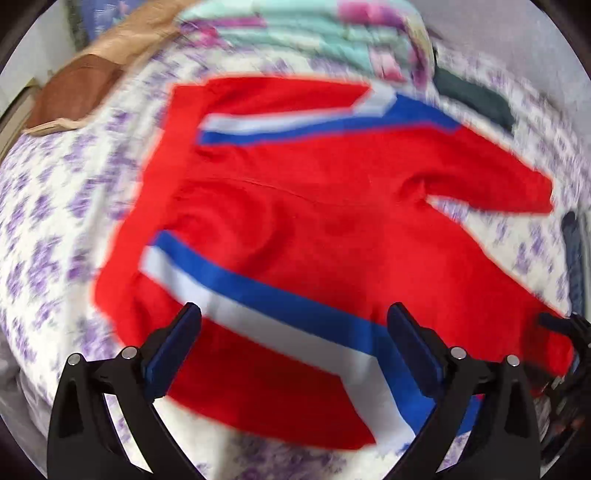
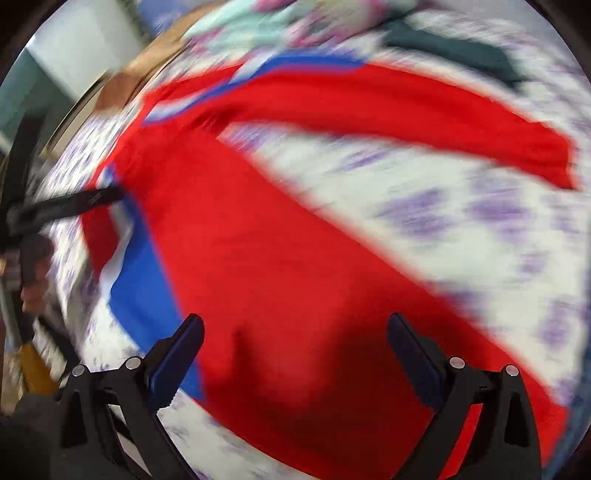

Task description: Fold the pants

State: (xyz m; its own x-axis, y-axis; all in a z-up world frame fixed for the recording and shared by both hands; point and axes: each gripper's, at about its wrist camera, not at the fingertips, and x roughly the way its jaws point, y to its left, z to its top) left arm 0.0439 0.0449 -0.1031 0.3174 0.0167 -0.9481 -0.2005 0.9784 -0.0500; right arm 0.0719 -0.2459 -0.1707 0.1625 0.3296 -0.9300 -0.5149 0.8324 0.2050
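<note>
Red pants (image 1: 314, 206) with blue and white side stripes lie spread flat on the bed, legs apart. They also show in the right wrist view (image 2: 280, 258), blurred. My left gripper (image 1: 293, 317) is open and empty, hovering over the striped side of the near leg. My right gripper (image 2: 295, 328) is open and empty above the red cloth of the near leg. The left gripper (image 2: 92, 199) shows at the left edge of the right wrist view, near the stripe. The right gripper (image 1: 569, 332) shows at the right edge of the left wrist view.
The bed has a white sheet with purple flowers (image 1: 55, 221). A folded teal and pink blanket (image 1: 314, 33) lies at the far end. A dark green garment (image 1: 476, 96) lies beside it. A brown cushion (image 1: 74, 92) sits at the far left.
</note>
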